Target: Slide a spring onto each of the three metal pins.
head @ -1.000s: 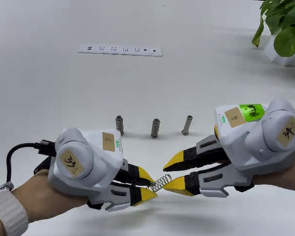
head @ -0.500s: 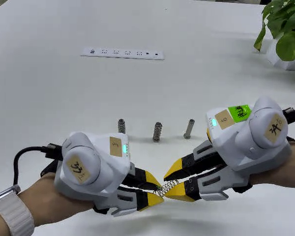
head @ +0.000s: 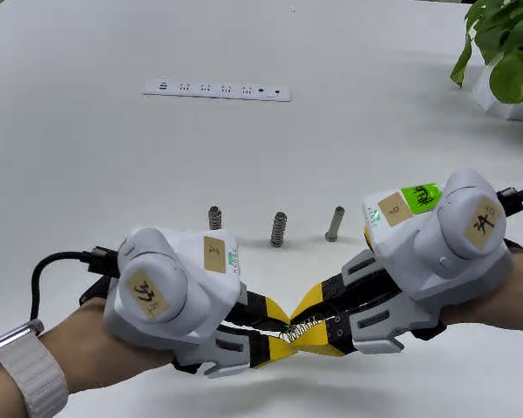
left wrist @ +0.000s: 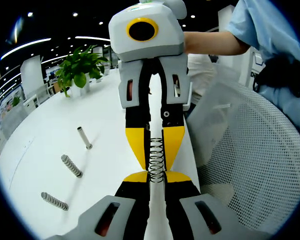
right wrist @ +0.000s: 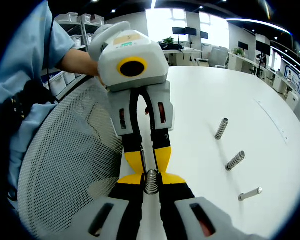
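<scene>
Head view: above the white surface (head: 87,174), your left tool (head: 277,335) and right tool (head: 307,320) meet tip to tip. The bare pin (head: 334,224) stands beyond, nearer your right tool. Both tools clamp the spring (head: 298,332), which lies crosswise between them.

- left gripper (head: 279,333): white-grey shell, black jaws tipped yellow, tan label with black scrawl.
- right gripper (head: 302,324): same colours, plus a bright green sticker.
- spring (head: 309,328): silvery.
- pins (head: 334,224), far: dull grey metal.
- table (head: 113,165): plain white.
- power strip (head: 216,90), far left: white, dark sockets.
- plant (head: 504,48), far right: green leaves.
- sleeve (left wrist: 270,30): light blue.
</scene>
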The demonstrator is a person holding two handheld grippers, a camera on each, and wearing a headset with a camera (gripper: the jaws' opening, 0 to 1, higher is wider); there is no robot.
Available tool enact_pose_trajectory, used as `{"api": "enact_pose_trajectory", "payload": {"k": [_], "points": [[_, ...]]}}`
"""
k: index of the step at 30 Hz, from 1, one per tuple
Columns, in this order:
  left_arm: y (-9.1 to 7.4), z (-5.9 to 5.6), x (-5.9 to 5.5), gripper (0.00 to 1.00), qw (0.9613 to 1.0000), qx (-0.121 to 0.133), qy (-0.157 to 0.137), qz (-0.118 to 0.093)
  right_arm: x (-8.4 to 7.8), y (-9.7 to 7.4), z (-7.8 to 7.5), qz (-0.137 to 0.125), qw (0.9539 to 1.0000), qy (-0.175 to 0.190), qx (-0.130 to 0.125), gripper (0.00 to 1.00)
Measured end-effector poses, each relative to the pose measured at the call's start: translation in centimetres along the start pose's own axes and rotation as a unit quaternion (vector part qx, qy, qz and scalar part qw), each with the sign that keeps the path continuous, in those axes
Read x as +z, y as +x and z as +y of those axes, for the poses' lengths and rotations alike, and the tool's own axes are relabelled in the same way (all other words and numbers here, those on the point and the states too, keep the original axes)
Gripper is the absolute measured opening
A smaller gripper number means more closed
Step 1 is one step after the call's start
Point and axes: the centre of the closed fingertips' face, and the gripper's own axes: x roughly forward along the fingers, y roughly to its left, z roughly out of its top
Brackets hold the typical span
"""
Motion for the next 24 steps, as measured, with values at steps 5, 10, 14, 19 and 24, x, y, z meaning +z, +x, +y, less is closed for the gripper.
{"api": "enact_pose_trajectory", "payload": {"k": [5,10,14,19,24], "points": [[0.02,-0.02,0.02,0.09,1.0000,-0.001,0.000,0.000,-0.09,-0.03,0.09,0.002,1.0000,0.002,0.001,0.13],[0.10,0.11,0.05,0.10,1.0000,0.003,-0.004,-0.003,-0.13,-0.07,0.01,0.004,1.0000,0.007,0.000,0.12],[0.19,0.22,-0.01,0.10,0.9999,0.005,-0.008,-0.005,-0.21,-0.10,-0.02,0.007,0.9999,0.011,-0.001,0.12],[0.24,0.30,-0.05,0.10,0.9998,0.009,-0.015,-0.006,-0.18,-0.05,-0.07,0.010,0.9999,0.007,-0.003,0.12],[0.14,0.54,-0.32,0.11,0.9993,0.018,-0.029,-0.015,-0.03,0.01,-0.09,0.010,0.9999,0.004,-0.004,0.12]]}}
